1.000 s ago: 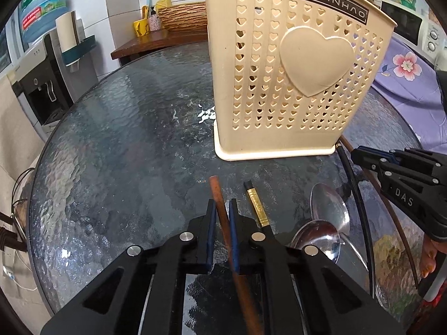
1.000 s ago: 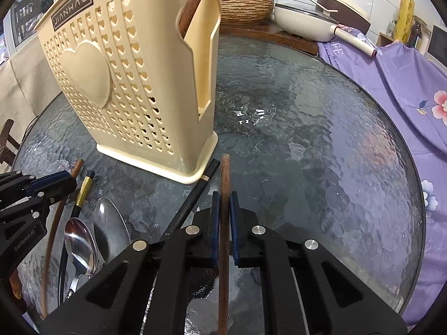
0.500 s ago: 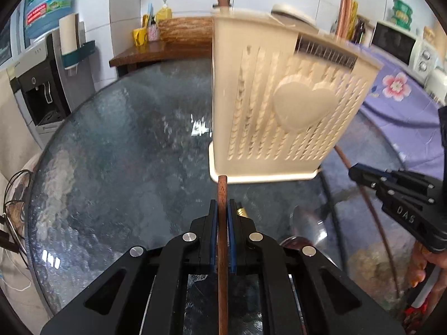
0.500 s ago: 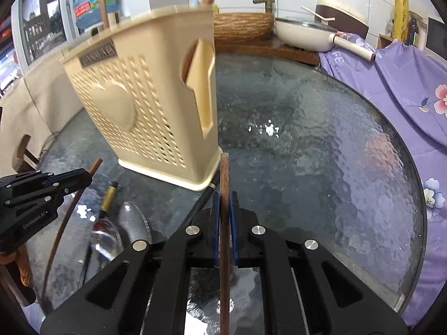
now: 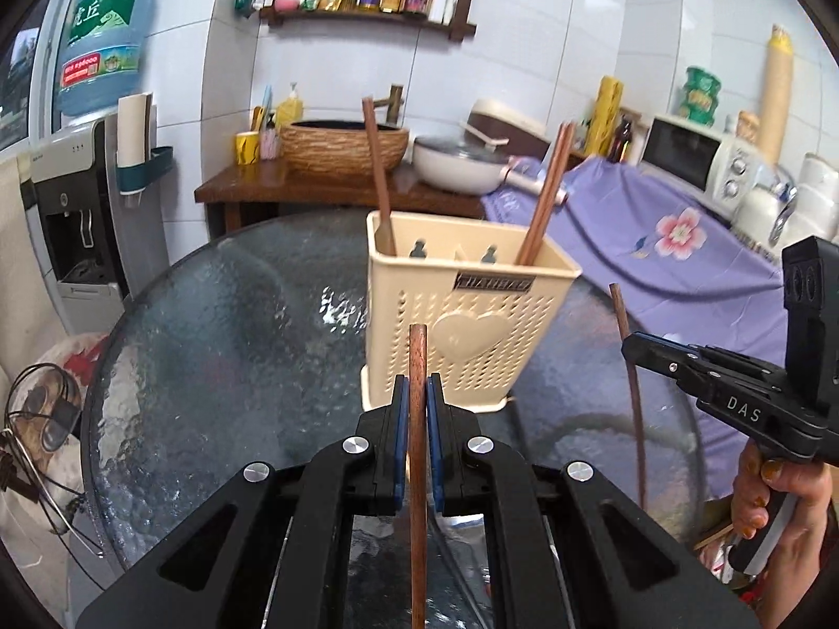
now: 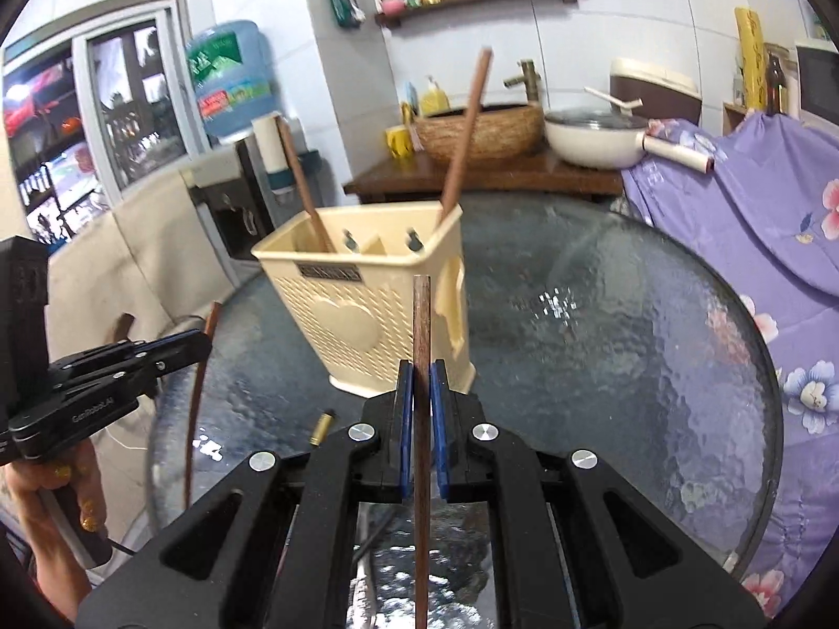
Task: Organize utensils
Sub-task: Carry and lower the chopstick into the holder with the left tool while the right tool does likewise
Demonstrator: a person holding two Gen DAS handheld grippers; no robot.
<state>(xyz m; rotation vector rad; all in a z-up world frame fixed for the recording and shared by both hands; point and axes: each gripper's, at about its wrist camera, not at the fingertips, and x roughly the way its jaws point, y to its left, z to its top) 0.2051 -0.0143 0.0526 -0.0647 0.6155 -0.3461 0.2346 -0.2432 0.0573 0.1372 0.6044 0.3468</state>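
The left gripper (image 5: 418,409) has its blue-padded jaws clenched on a brown wooden chopstick (image 5: 418,451), which runs straight up the middle of the view between the pads, its blunt tip poking out past the fingertips and its shaft trailing back under the camera. The right gripper (image 6: 422,398) is likewise clamped on a second chopstick (image 6: 421,419), held the same way, tip forward beyond the pads.

Both grippers sit raised above the round glass table (image 5: 210,367), each pointing toward the cream perforated utensil holder (image 5: 466,325) with a heart on its front, which stands upright on the glass ahead of them. Neither tip touches it. In the holder, one brown stick (image 5: 378,173) leans in the left compartment and a pair of chopsticks (image 5: 545,194) in the right one.

Seen from the left wrist, the right hand (image 5: 776,492) grips its tool's handle at the right edge, with the held stick hanging nearly vertical. A gold-capped utensil end (image 6: 321,427) lies on the glass near the holder's base.
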